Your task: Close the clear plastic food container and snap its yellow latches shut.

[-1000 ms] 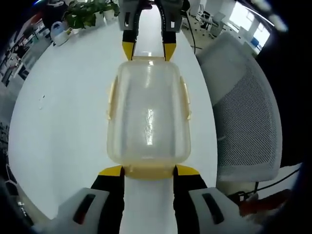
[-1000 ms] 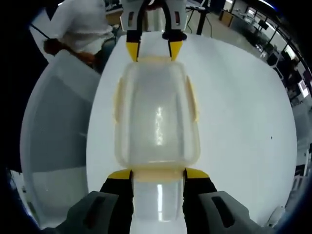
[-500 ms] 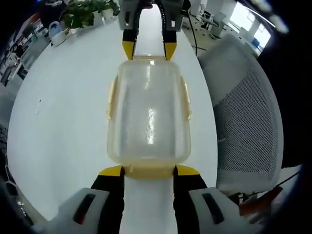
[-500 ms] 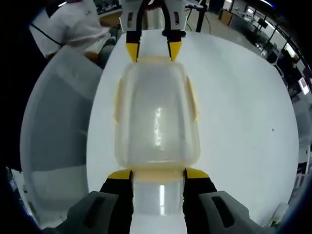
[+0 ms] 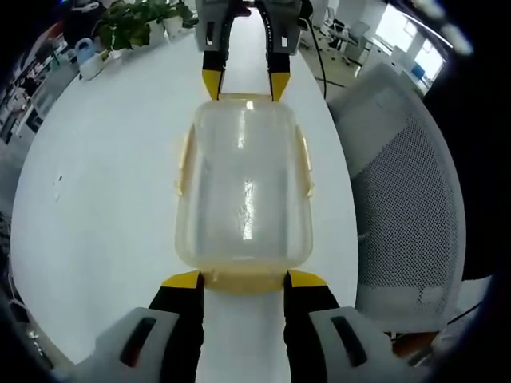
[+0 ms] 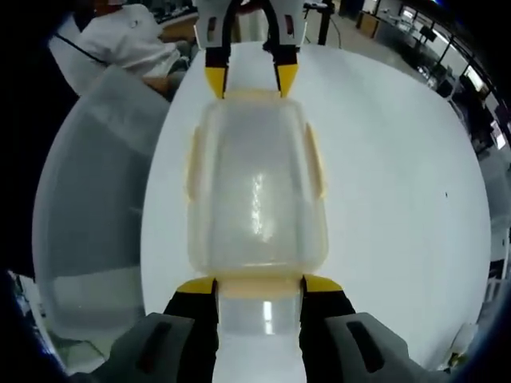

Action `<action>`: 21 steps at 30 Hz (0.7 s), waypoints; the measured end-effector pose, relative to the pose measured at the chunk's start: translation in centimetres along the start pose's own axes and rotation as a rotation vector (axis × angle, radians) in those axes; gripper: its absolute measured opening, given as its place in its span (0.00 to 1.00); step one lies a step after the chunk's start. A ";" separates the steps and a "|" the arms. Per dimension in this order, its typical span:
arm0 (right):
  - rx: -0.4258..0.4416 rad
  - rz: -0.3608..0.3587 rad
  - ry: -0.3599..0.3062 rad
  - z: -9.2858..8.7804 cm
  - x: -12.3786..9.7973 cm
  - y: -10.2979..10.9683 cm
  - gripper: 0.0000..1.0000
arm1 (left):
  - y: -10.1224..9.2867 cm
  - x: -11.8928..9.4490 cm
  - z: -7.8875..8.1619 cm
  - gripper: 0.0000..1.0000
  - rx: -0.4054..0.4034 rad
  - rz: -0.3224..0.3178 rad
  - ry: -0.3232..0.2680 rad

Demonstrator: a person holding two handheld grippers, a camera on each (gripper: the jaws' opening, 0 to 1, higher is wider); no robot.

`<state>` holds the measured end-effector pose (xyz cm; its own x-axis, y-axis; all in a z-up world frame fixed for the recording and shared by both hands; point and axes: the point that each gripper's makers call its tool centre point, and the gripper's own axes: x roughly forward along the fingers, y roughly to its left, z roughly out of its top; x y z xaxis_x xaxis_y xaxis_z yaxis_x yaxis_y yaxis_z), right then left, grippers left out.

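A clear plastic food container (image 5: pixel 243 187) with its lid on lies lengthwise over the white table (image 5: pixel 96 199). Yellow latches (image 5: pixel 304 163) run along both long sides. My left gripper (image 5: pixel 243 279) holds the near end, its yellow fingertips (image 5: pixel 182 280) tight against both ends of the yellow end latch. My right gripper (image 5: pixel 243 84) grips the far end latch the same way. In the right gripper view the container (image 6: pixel 257 191) sits between my right gripper (image 6: pixel 259 286) below and my left gripper (image 6: pixel 251 80) above. I cannot tell whether the side latches are snapped down.
A grey mesh office chair (image 5: pixel 399 199) stands at the table's edge, and the same chair (image 6: pixel 88 207) is on the left of the right gripper view. Potted plants (image 5: pixel 140 24) and a small pot (image 5: pixel 84 56) stand at the far end. A person in a white shirt (image 6: pixel 120 40) sits beyond the chair.
Both views have swung a little over the table, so the chair and plants sit differently. The container keeps its place between the two grippers, and both grips are unchanged.
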<state>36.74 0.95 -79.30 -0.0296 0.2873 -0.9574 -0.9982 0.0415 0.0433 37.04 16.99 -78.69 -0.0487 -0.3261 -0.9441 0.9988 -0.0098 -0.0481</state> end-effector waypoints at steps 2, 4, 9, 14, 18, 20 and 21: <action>0.001 0.003 0.002 -0.4 -0.1 0.0 0.37 | 0.1 0.1 0.4 0.38 0.003 0.000 0.004; 0.008 0.008 -0.005 -0.8 -0.3 -0.1 0.37 | 0.2 0.3 0.8 0.38 0.006 -0.001 0.006; 0.011 0.009 -0.004 -2.1 -0.6 -0.2 0.37 | 0.4 0.7 2.0 0.38 0.002 -0.002 -0.003; 0.007 0.007 0.007 -3.5 -0.7 -0.3 0.37 | 0.3 1.5 3.2 0.38 0.003 -0.003 -0.006; 0.011 0.009 0.006 -4.2 -0.9 -0.3 0.37 | 0.3 1.7 3.8 0.38 0.007 -0.002 -0.003; 0.012 0.008 0.004 -4.5 -1.0 -0.4 0.37 | 0.4 1.8 4.1 0.38 0.010 -0.003 -0.002; 0.013 0.007 0.004 -4.6 -1.0 -0.4 0.37 | 0.5 1.9 4.3 0.38 0.011 -0.002 -0.001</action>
<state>36.92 -3.80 -79.65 -0.0365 0.2842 -0.9581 -0.9972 0.0523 0.0535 37.48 12.29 -79.09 -0.0507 -0.3267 -0.9438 0.9987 -0.0209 -0.0464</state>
